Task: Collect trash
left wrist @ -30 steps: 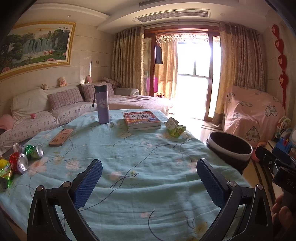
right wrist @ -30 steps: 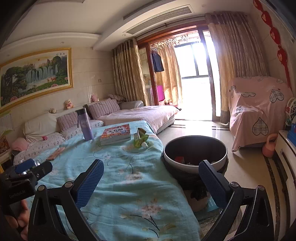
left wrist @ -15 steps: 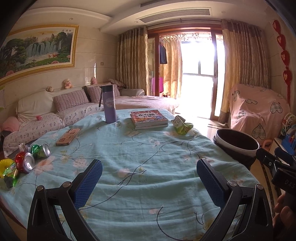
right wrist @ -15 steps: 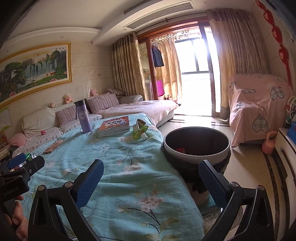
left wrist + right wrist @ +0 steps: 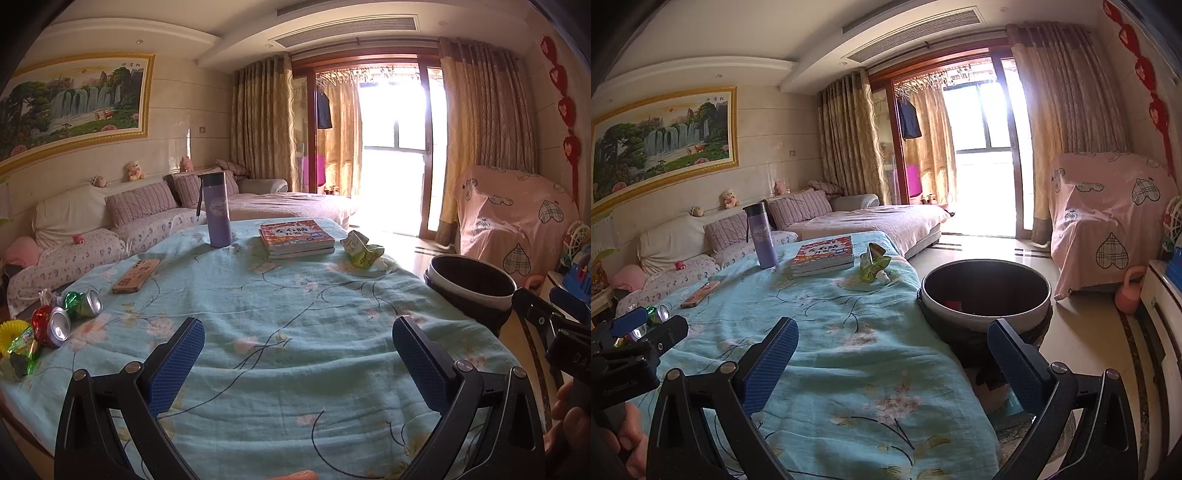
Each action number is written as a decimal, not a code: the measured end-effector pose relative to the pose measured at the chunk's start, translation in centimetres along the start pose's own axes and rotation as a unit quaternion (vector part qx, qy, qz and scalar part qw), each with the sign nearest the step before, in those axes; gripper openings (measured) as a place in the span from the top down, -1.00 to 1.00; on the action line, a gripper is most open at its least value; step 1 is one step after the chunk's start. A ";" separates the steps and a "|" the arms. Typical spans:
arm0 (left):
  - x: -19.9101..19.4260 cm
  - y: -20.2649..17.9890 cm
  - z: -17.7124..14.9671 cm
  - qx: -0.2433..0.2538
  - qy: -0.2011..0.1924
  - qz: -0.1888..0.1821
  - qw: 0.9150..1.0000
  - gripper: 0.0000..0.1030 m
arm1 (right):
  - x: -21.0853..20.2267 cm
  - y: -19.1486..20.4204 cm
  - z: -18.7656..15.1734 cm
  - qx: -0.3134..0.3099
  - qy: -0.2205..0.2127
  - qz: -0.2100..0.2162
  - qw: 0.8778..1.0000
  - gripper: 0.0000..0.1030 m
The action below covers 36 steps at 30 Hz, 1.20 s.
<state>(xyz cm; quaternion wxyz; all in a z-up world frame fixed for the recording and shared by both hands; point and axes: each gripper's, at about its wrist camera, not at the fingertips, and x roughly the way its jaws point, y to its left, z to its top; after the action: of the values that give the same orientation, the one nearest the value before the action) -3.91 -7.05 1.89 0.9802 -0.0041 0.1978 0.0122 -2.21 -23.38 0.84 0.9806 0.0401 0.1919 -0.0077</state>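
Note:
A crumpled green-and-white carton (image 5: 360, 250) lies at the table's far right edge, also in the right wrist view (image 5: 873, 263). A green can (image 5: 85, 302) and a red can (image 5: 51, 326) lie at the left edge beside crinkled wrappers (image 5: 20, 349). A dark trash bin (image 5: 471, 286) with a white rim stands on the floor right of the table; it holds a red item (image 5: 953, 304). My left gripper (image 5: 297, 363) is open and empty over the near table. My right gripper (image 5: 892, 363) is open and empty over the table's right edge, near the bin (image 5: 986, 295).
The table wears a light blue flowered cloth (image 5: 295, 314). On it stand a purple bottle (image 5: 218, 210), a stack of books (image 5: 295, 238) and a wooden box (image 5: 136, 275). A sofa (image 5: 110, 229) runs behind. A pink covered armchair (image 5: 513, 218) stands at the right.
Both grippers have drawn back and risen a little, so the table and bin sit slightly farther and lower in view. Both stay open and empty.

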 end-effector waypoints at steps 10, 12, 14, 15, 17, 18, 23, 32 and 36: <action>0.2 0.0 -0.1 0.003 -0.004 0.001 1.000 -0.99 | 0.0 -0.4 0.0 0.005 0.002 0.000 1.000 -1.00; 0.2 0.1 -0.2 0.004 -0.004 0.001 1.000 -0.99 | 0.0 -0.4 0.0 0.006 0.002 0.001 1.000 -1.00; 0.2 0.1 -0.1 0.003 -0.004 0.001 1.000 -0.99 | 0.0 -0.3 0.0 0.005 0.002 0.000 1.000 -1.00; 0.2 0.1 -0.2 0.003 -0.004 0.000 1.000 -0.99 | 0.0 -0.4 0.0 0.005 0.002 0.000 1.000 -1.00; 0.2 0.1 -0.2 0.003 -0.004 0.001 1.000 -0.99 | 0.0 -0.4 0.0 0.006 0.001 0.001 1.000 -1.00; 0.2 0.1 -0.2 0.003 -0.004 0.001 1.000 -0.99 | 0.0 -0.4 0.0 0.006 0.001 0.001 1.000 -1.00; 0.3 0.1 -0.2 0.005 -0.004 0.000 1.000 -0.99 | 0.0 -0.4 0.0 0.006 0.000 0.001 1.000 -1.00; 0.4 0.2 -0.3 0.006 -0.003 0.000 1.000 -0.99 | -0.1 -0.4 0.0 0.006 0.000 0.003 1.000 -1.00; 0.4 0.2 -0.3 0.006 -0.003 0.000 1.000 -0.99 | -0.1 -0.4 0.0 0.006 0.000 0.003 1.000 -1.00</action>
<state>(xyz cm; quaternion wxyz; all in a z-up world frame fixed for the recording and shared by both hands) -3.63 -6.81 1.48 0.9808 0.0020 0.1945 0.0110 -2.27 -23.81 0.85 0.9803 0.0470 0.1916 -0.0059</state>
